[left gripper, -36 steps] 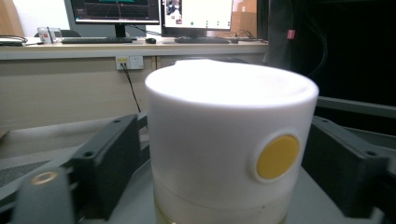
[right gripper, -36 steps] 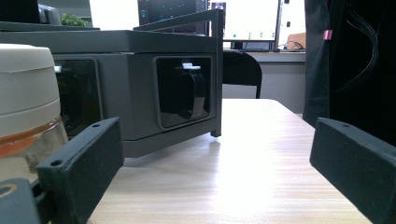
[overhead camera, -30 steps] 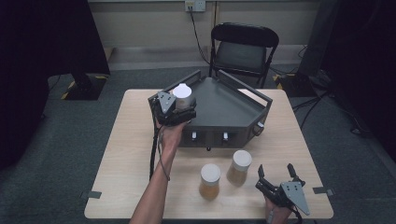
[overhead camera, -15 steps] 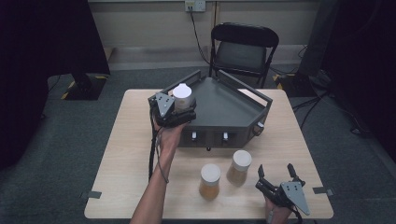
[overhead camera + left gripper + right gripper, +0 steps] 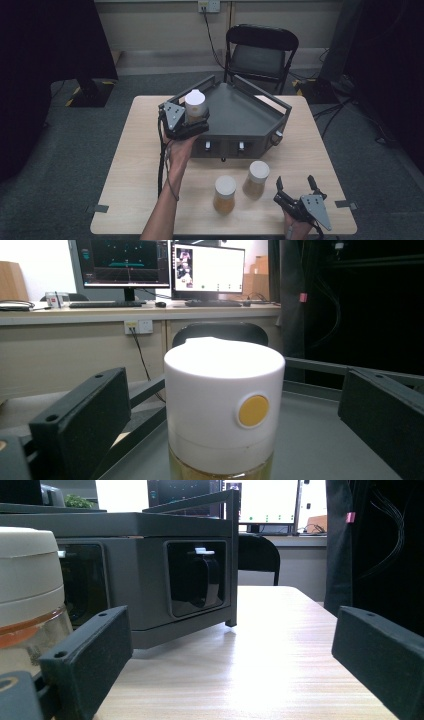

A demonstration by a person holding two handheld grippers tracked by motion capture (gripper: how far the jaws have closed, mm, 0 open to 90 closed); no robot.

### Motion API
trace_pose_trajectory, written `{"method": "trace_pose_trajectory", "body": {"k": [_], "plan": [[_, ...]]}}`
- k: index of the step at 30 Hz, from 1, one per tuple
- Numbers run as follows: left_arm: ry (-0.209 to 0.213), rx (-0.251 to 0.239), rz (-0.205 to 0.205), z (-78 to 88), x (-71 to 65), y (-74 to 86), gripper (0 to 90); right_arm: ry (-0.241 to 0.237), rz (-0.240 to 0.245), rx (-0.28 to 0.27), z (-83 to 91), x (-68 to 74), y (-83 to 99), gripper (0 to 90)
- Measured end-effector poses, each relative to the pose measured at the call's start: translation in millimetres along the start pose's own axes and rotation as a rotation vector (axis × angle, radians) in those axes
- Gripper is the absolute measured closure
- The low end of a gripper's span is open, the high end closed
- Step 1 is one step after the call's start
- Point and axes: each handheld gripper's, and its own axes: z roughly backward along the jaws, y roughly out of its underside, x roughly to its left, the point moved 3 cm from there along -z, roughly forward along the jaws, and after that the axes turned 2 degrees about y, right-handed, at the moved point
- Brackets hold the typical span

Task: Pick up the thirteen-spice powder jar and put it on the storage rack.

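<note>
A jar with a white lid and amber contents [image 5: 195,104] stands upright on the left corner of a dark grey tray-topped box [image 5: 250,112]. My left gripper [image 5: 192,122] is open around that jar [image 5: 224,405]; a gap shows between each jaw and the jar's sides, and an orange dot marks the lid. Two similar jars [image 5: 225,194] [image 5: 258,177] stand on the table in front of the box. My right gripper [image 5: 295,181] rests open near the table's front right corner with nothing between its jaws; one jar [image 5: 30,590] sits just to its left.
The box [image 5: 120,570] has raised rails and knobs on its front face. The wooden table [image 5: 140,165] has bare room at the left and right. A black folding chair [image 5: 262,52] stands behind the table. A cable hangs from the left gripper.
</note>
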Motion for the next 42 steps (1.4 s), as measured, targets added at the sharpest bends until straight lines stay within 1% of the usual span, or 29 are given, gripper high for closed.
{"method": "trace_pose_trajectory", "body": {"k": [3, 6, 14, 18, 22, 24, 30, 36, 38, 42], "plan": [[0.002, -0.008, 0.01, 3.7, 0.6, 1.2, 0.0, 0.0, 0.0, 0.0, 0.0, 0.0, 0.0, 1.3], [0.005, -0.009, 0.004, 7.1, 0.6, 2.5, 0.0, 0.0, 0.0, 0.0, 0.0, 0.0, 0.0, 1.3], [0.005, -0.013, 0.01, 16.6, 0.1, 6.5, 0.0, 0.0, 0.0, 0.0, 0.0, 0.1, 0.0, 1.3], [0.009, -0.01, 0.007, 20.8, -0.9, 10.0, 0.0, 0.0, 0.0, 0.0, 0.0, 0.0, 0.0, 1.3], [0.017, -0.012, 0.014, 24.1, -0.4, 13.1, 0.0, 0.0, 0.0, 0.0, 0.0, 0.0, 0.0, 1.3], [0.012, -0.015, 0.006, 26.4, -1.6, 14.9, 0.0, 0.0, 0.0, 0.0, 0.0, 0.0, 0.0, 1.3], [0.018, -0.015, 0.004, 32.4, -1.7, 16.2, 0.0, 0.002, 0.0, 0.0, 0.0, 0.2, -0.1, 1.3], [0.015, -0.013, 0.005, 39.4, -0.9, 17.8, 0.0, 0.002, -0.001, 0.0, -0.1, 0.3, 0.0, 1.3], [0.023, -0.006, 0.003, 41.5, -0.1, 18.3, 0.0, 0.001, -0.001, 0.0, -0.1, 0.1, 0.0, 1.2], [0.023, -0.008, -0.001, 46.8, -0.8, 22.3, 0.0, 0.0, -0.001, 0.001, -0.1, -0.1, -0.1, 1.2]]}}
